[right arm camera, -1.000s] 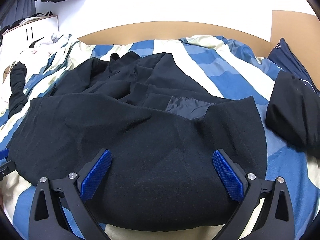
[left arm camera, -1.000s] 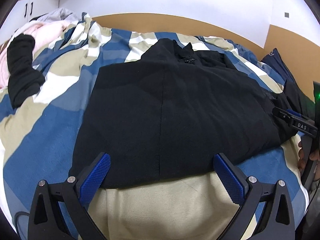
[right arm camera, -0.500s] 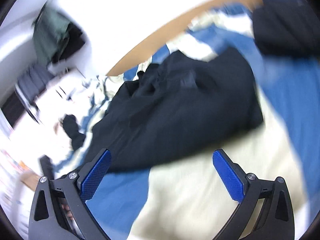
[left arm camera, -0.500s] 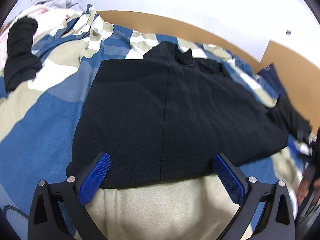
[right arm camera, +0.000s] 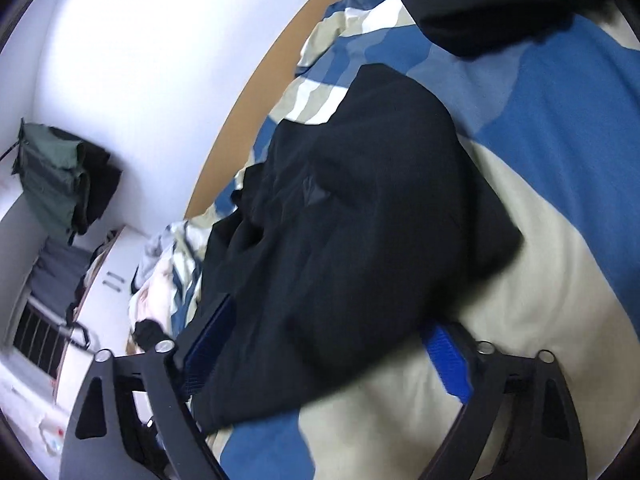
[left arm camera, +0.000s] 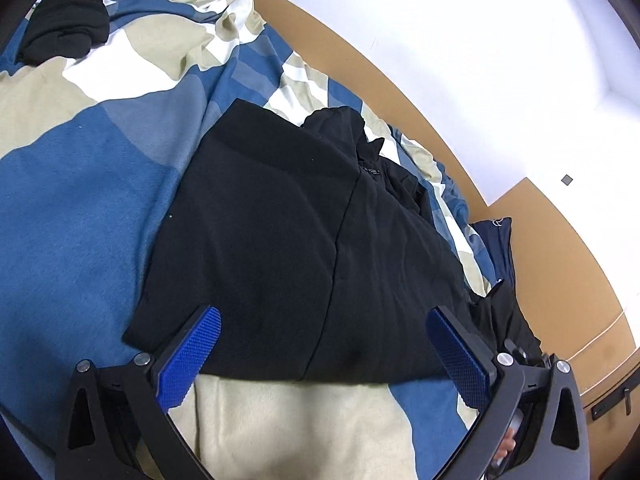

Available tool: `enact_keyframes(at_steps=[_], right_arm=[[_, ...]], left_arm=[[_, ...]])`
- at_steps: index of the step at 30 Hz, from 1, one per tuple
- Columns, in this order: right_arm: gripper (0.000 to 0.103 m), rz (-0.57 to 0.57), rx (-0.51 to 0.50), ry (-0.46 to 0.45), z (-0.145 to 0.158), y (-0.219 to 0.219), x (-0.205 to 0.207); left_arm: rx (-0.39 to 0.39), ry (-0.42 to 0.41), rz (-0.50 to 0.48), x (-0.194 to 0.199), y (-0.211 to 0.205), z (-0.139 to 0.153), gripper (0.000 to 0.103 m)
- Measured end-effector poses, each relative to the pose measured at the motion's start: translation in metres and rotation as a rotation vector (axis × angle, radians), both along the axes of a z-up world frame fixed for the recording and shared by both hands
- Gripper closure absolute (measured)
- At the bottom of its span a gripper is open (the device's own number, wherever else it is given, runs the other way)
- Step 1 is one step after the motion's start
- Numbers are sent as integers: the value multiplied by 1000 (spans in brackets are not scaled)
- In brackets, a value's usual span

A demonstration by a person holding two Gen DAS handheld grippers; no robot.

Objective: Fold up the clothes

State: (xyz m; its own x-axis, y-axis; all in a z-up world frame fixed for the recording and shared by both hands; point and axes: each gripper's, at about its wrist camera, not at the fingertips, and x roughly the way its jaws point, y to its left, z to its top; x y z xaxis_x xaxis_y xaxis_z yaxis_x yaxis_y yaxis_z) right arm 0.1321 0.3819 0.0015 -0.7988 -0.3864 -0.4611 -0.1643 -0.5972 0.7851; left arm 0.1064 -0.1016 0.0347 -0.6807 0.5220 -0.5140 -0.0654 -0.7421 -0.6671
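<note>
A black coat (left arm camera: pixel 304 248) lies spread on the striped blue, beige and white bedspread (left arm camera: pixel 80 184), back side up with a centre seam, collar toward the headboard. My left gripper (left arm camera: pixel 320 354) is open over the coat's near hem, its blue pads (left arm camera: pixel 188 356) wide apart and holding nothing. In the right wrist view the same coat (right arm camera: pixel 360 208) looks bunched and blurred. My right gripper (right arm camera: pixel 326 352) is open, tilted hard, with the coat's lower corner lying between and over its fingers (right arm camera: pixel 448 360), not pinched.
A second dark garment (right arm camera: pixel 480 0) lies on the bed beyond the coat. Another black piece (left arm camera: pixel 64 12) rests at the far left. A brown headboard (left arm camera: pixel 400 76) and white wall bound the bed. Hanging clothes (right arm camera: pixel 60 184) and a white cabinet (right arm camera: pixel 104 288) stand left.
Both views have rolled and tilted. The right gripper swung away, then came back low onto the coat's corner. The left gripper stays at the hem. Both remain open.
</note>
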Motion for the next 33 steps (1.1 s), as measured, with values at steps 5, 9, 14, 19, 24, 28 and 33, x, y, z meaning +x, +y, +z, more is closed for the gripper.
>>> enact_keyframes(at_steps=[5,9,14,19,24,28,33], right_arm=[[28,-37,60,24,0,-1,-16],[35,-45,3,62,-5,10,-18],[40,-36,21,48,-6,11,-23],[39,2,43,34,-4,6,-27],[39,19,8,40,-5,9,-20],[39,28,-1,43,-4,8,-16],[39,31,-9,49,-5,8,-14]], left_arm=[[25,-3,25,-17,-3,-5,0],[-9,-4,68,-28,1,-4,0],[30,-19,100,-24,-3,-1,2],[11,-31,83,1,-1,5,2],[-45,-84,116,24,10,11,2],[50,-156,130,29,14,7,1],[115,-201,199,13,9,-1,0]])
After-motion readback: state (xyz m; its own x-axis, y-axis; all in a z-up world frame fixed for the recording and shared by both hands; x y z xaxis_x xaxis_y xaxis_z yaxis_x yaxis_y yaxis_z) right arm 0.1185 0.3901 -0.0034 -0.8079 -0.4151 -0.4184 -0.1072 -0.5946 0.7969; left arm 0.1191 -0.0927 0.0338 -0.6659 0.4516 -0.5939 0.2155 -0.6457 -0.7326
